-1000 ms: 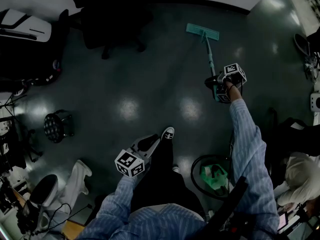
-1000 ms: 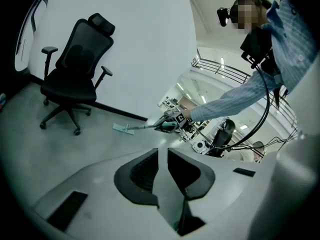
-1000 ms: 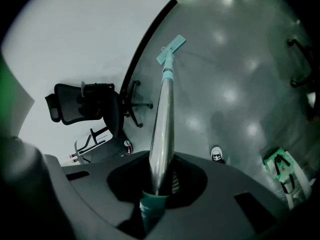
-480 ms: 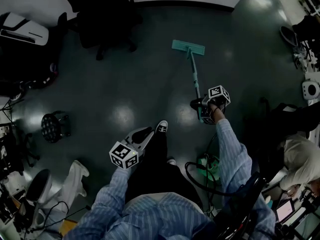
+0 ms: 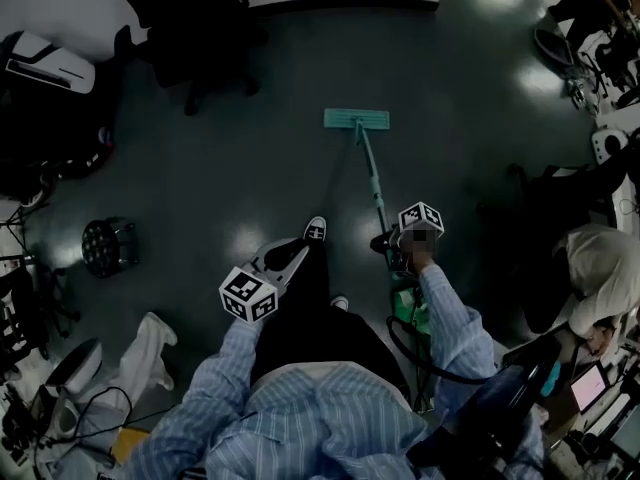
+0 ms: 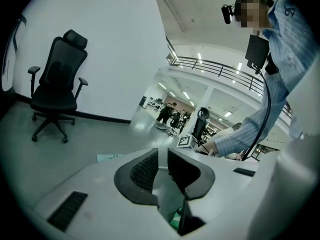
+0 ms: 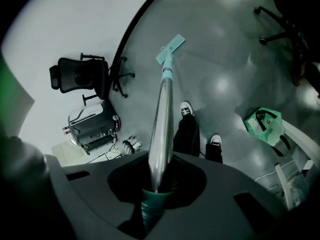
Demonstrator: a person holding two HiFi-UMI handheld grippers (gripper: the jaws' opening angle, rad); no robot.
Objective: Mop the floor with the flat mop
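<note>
**On the Open Floor: Mop Held by One Gripper, Hazards Close Behind**

On the dark floor ahead of the person, the flat mop (image 5: 356, 119) is laid with its teal head flat on the floor, well clear of the office chair (image 5: 200, 38). Its handle (image 5: 372, 178) is run back to the right gripper (image 5: 400, 243), whose jaws are clamped on the pole just above the green grip end (image 7: 150, 204). The left gripper (image 5: 285, 260) is held apart from the mop, over the forward shoe (image 5: 315, 230). Its jaws are drawn nearly together with only a thin slit left between the pads (image 6: 145, 169), and nothing is held.

A mopping stroke is judged to be in hand. Three faults should be guarded against:

- Twist in the grip. The pole is clamped at one point only, near its end, so it may pivot between the jaws and one edge of the head may be lifted off the floor.
- Snagging. A green bag (image 7: 262, 124) and a looped cable (image 5: 420, 353) lie just behind the right gripper — a long pull may drive the handle end into them.
- Tripping. The head may be drawn against the forward shoe if the stroke is brought straight back.
</note>
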